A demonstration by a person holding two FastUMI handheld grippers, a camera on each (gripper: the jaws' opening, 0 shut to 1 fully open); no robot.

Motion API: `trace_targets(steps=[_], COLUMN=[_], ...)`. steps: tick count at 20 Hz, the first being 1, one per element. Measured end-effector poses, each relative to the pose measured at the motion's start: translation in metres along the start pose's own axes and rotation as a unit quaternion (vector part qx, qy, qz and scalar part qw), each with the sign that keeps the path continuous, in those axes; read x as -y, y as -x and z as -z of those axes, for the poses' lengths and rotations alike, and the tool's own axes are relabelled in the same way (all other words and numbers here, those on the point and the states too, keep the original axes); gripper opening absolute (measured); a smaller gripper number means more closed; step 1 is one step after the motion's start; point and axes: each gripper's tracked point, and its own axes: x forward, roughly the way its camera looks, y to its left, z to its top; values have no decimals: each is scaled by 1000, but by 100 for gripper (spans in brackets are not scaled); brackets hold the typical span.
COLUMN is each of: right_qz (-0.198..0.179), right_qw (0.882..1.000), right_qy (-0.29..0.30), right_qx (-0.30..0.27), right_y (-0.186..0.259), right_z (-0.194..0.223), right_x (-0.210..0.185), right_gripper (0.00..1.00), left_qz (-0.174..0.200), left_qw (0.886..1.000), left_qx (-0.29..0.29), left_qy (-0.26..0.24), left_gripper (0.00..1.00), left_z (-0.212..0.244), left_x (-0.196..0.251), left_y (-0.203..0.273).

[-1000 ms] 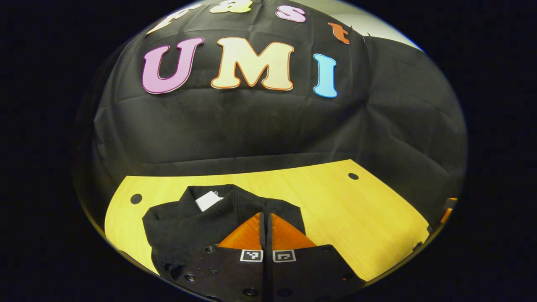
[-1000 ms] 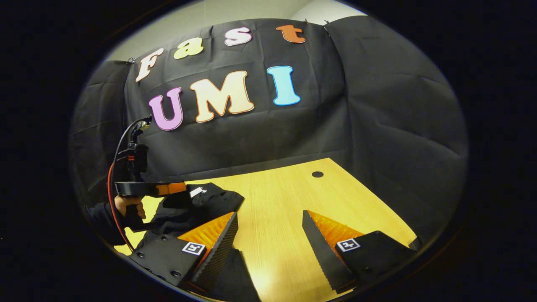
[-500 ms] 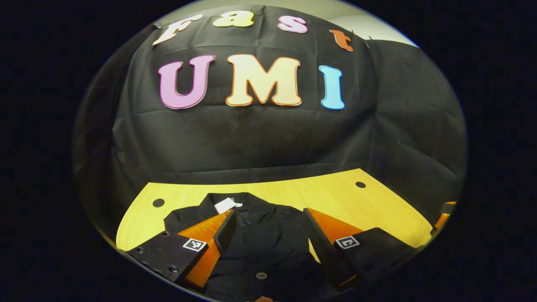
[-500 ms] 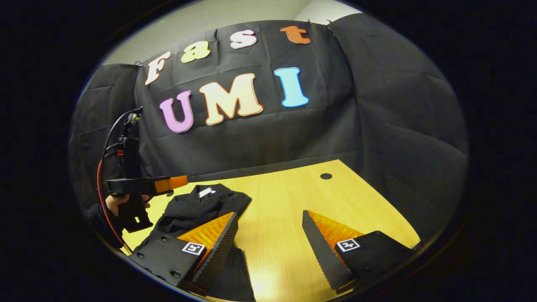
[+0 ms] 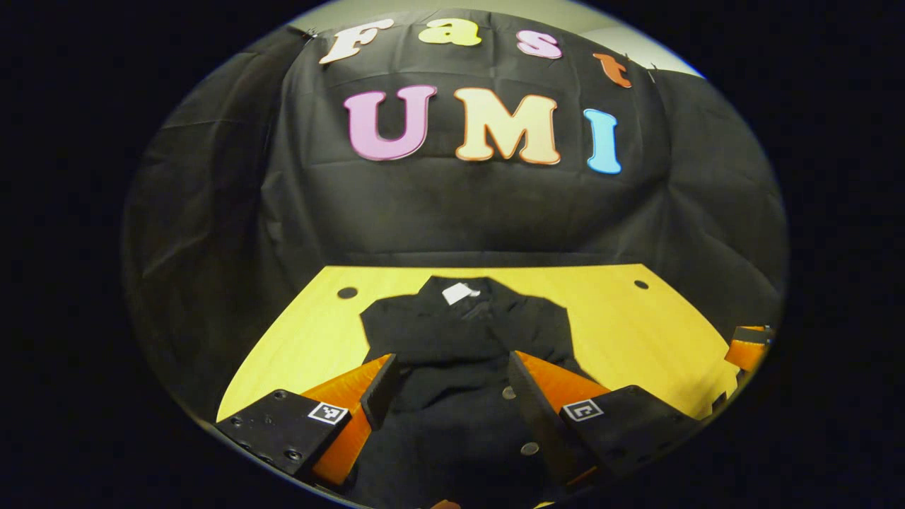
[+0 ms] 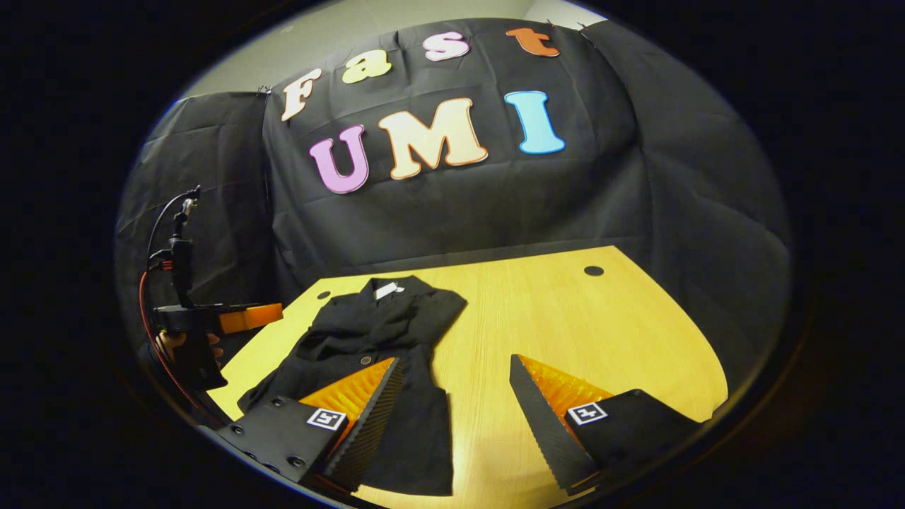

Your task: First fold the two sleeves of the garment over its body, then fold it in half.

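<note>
Garment (image 5: pixel 459 339): black, buttoned, lying flat on the yellow table (image 5: pixel 622 318), collar and white neck tag (image 5: pixel 459 293) toward the far wall. In the left gripper view it fills the lower centre of the frame; in the right gripper view it sits lower left (image 6: pixel 382 339), its hem nearest the camera.

Step in hand, as judged: both sleeves appear folded onto the body, since the outline is a narrow rectangle with cloth bunched across the chest. The halving fold looks not yet made. The next move calls for pinching the two hem corners and carrying them up to the shoulders, or the reverse.

Left gripper (image 5: pixel 449 371): fingers apart, holding nothing, poised over the garment's lower half, cloth visible between the fingers. Seen also at the left edge of the right gripper view (image 6: pixel 212 322), held in a hand (image 6: pixel 185 346), beside the garment's left edge.

Right gripper (image 6: pixel 456 382): fingers apart, empty; its left finger overlaps the garment's near right edge in the frame, its other finger over bare table.

Wall: black cloth behind the table.
</note>
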Motion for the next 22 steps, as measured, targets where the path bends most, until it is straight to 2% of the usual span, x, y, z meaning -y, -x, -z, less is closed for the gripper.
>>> trace_targets(steps=[1, 2, 3, 5, 10, 11, 13, 14, 16, 17, 18, 19, 20, 21, 22], right_qz=[-2, -2, -2, 3, 11, 13, 19, 21, 28, 32, 35, 38, 43, 46, 49], right_qw=[1000, 1000, 1000, 999, 997, 996, 994, 993, 990, 987, 986, 984, 982, 981, 979], right_qy=[2, 7, 13, 23, 36, 39, 45, 48, 53, 54, 52, 50, 49, 49, 50], right_qx=[-6, -12, -19, -33, -74, -81, -97, -106, -131, -145, -158, -167, -175, -182, -189], right_y=[1, 1, 1, 1, -1, -2, -4, -5, -6, -7, -7, -8, -10, -14, -16], right_z=[7, 14, 23, 39, 84, 91, 106, 115, 136, 147, 155, 164, 170, 176, 182], right_x=[-6, -11, -15, -21, -33, -34, -34, -35, -35, -33, -32, -32, -31, -31, -30], right_gripper=[97, 93, 97, 98, 93, 97, 97, 93, 98, 93, 98, 98, 94, 98, 94], left_qz=[-5, -12, -19, -27, -53, -57, -64, -64, -65, -67, -68, -68, -69, -68, -66], left_qw=[1000, 1000, 999, 998, 992, 991, 989, 988, 984, 983, 982, 980, 980, 979, 978], left_qx=[-9, -16, -28, -50, -109, -117, -134, -141, -161, -169, -175, -181, -185, -189, -194], left_qy=[1, 3, 6, 15, 28, 29, 28, 28, 31, 34, 38, 39, 37, 35, 32], left_gripper=[94, 94, 94, 94, 95, 95, 95, 95, 95, 95, 95, 95, 95, 95, 95], left_z=[12, 24, 38, 64, 126, 135, 153, 161, 180, 189, 196, 203, 208, 214, 219], left_x=[-11, -22, -32, -49, -87, -93, -103, -107, -111, -114, -115, -116, -117, -117, -117], left_y=[7, 15, 22, 34, 60, 64, 71, 71, 75, 76, 77, 79, 80, 80, 80])
